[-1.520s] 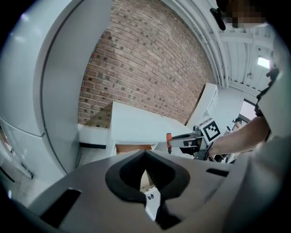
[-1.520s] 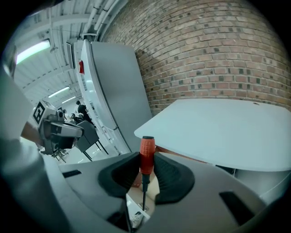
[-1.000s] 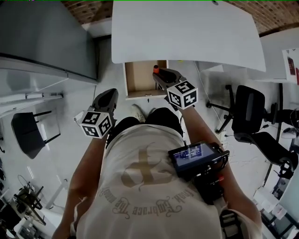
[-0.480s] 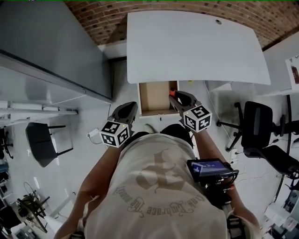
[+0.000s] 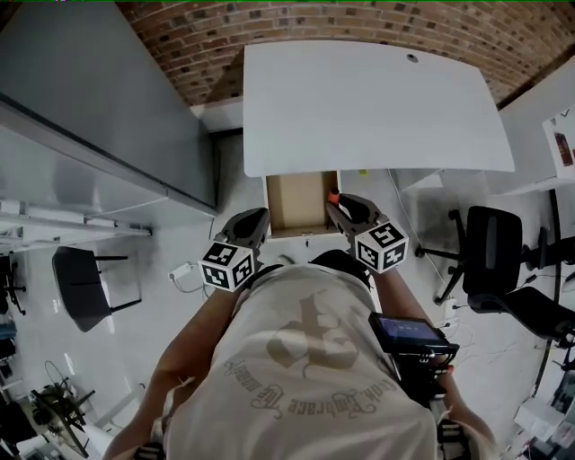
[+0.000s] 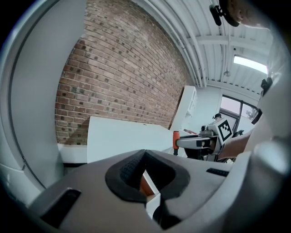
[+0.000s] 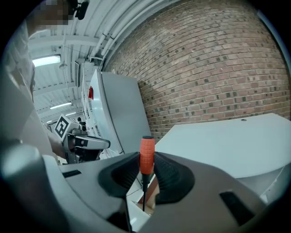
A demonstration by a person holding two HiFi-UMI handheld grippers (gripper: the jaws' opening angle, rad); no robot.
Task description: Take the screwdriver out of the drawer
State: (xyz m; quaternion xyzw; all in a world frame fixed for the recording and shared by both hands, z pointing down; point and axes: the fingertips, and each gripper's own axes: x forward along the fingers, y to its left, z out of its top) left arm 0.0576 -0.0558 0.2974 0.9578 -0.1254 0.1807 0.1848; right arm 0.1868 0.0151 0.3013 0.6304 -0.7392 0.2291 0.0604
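The screwdriver (image 7: 147, 155) has an orange handle and a thin dark shaft that hangs down. My right gripper (image 7: 146, 169) is shut on the handle and holds it upright. In the head view the screwdriver (image 5: 333, 197) shows above the right edge of the open wooden drawer (image 5: 300, 199), in my right gripper (image 5: 336, 205). My left gripper (image 5: 255, 218) hovers at the drawer's left front corner. In the left gripper view its fingertips (image 6: 136, 160) meet with nothing between them, and my right gripper (image 6: 182, 142) with the screwdriver (image 6: 175, 139) shows off to the right.
The drawer hangs under a white desk (image 5: 377, 108) that stands against a brick wall (image 5: 296, 22). A grey cabinet (image 5: 90, 99) is at the left. Black office chairs (image 5: 490, 243) stand to the right and a dark chair (image 5: 81, 283) at the left. My own body fills the lower head view.
Both grippers have risen a little in front of the drawer, the right one still gripping the screwdriver. The head view has tilted and now shows more brick wall.
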